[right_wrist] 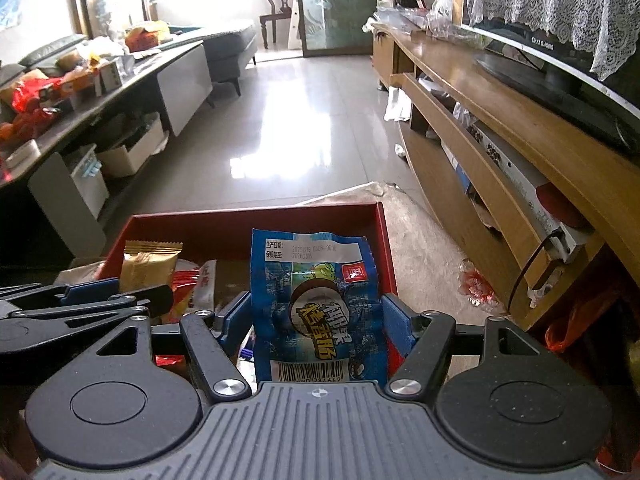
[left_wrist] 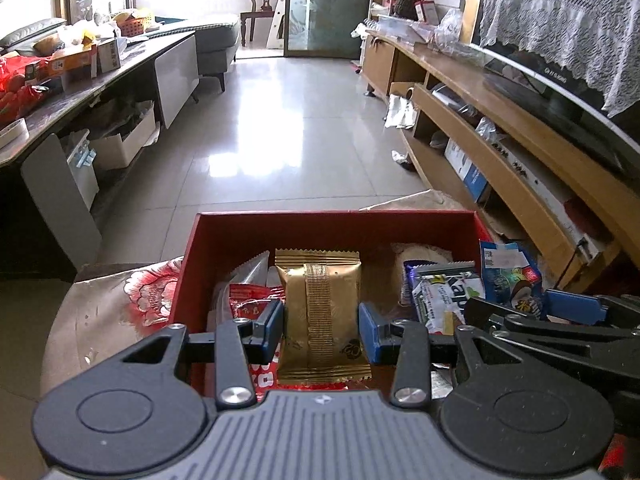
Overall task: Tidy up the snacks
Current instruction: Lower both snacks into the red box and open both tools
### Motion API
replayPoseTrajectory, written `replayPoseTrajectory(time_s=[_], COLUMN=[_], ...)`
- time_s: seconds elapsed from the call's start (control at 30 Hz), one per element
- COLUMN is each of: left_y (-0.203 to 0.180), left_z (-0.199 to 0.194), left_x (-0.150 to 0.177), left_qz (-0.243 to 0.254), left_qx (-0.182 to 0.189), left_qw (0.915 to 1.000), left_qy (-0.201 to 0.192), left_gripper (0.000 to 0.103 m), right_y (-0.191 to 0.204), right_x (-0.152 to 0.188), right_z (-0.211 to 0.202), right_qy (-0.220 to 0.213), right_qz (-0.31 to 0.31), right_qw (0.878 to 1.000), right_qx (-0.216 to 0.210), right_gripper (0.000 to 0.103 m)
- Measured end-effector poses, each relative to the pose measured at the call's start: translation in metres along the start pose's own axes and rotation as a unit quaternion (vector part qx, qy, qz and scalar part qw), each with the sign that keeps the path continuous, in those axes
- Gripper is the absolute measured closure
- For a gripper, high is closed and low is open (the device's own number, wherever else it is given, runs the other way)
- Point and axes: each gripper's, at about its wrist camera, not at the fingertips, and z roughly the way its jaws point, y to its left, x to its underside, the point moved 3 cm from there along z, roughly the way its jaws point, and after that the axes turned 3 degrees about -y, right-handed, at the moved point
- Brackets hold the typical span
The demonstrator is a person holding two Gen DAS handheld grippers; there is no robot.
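Both hands are loaded right now, so here's how I'd play it, left to right.

Left tongs (left_wrist: 322,330) are clamped on the gold pack (left_wrist: 320,316), pads pressing its two sides, and it hangs upright over the red box (left_wrist: 320,224). Under it there's a red wrapper (left_wrist: 248,300) lying in the box, and off to the right a white-and-blue pack (left_wrist: 440,296). I reckon the gold one wants to go down in the bare patch between those two, so I'd ease it low before letting go instead of dropping it from height, since a light pack like that probably flips.

Right tongs (right_wrist: 316,320) are holding the blue pack (right_wrist: 316,300), standing tall with its barcode end nearest the camera, over the right half of the box, close to its right wall (right_wrist: 386,248). The two tongs sit really near each other here, so I'd release one at a time and pull that hand out before moving the other.

The box sits on a floral cloth (left_wrist: 132,304) over the worktop, so I wouldn't nudge it.
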Motion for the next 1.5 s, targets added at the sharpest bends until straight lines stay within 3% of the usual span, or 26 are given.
replayPoseTrajectory(time_s=[0.7, 0.83, 1.5], left_y=[0.003, 0.005, 0.015], left_z=[0.024, 0.024, -0.001], left_x=[0.008, 0.007, 0.009], left_qz=[-0.004, -0.009, -0.013], left_qx=[-0.016, -0.017, -0.01], left_qw=[0.9994, 0.9993, 0.9997], left_qy=[0.029, 0.032, 0.018], left_gripper=[0.06, 0.059, 0.041], right_y=[0.004, 0.004, 0.0], right_x=[0.008, 0.007, 0.012], right_z=[0.028, 0.03, 0.017], right_qy=[0.038, 0.037, 0.035], right_qz=[-0.005, -0.009, -0.016], right_qw=[0.999, 0.999, 0.998], right_qx=[0.011, 0.018, 0.04], right_gripper=[0.027, 0.023, 0.015])
